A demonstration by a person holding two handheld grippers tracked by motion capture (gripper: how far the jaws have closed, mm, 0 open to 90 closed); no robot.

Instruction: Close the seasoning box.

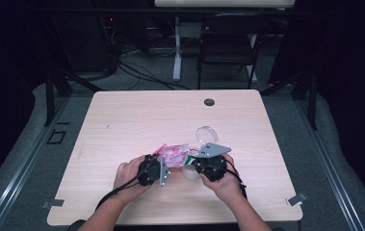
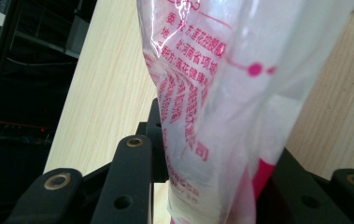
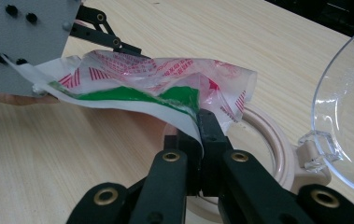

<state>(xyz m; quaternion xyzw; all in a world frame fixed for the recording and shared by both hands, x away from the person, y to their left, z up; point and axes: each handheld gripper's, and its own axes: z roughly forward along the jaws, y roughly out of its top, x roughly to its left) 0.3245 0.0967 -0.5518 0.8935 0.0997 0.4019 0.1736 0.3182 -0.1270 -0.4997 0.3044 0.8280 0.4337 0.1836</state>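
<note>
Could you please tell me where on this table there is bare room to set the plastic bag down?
The table is bare left of the bag, and across the far half up to the round hole. It is crowded around the container and its clear lid.

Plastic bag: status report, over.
Both tongs, left and right, clamped on plastic bag. Bag held above open lidded container. Nothing in the way.

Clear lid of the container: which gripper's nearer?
Right. The right gripper sits just below the clear lid, pinching the plastic bag over the container. The left gripper holds the bag's other end, farther left.
</note>
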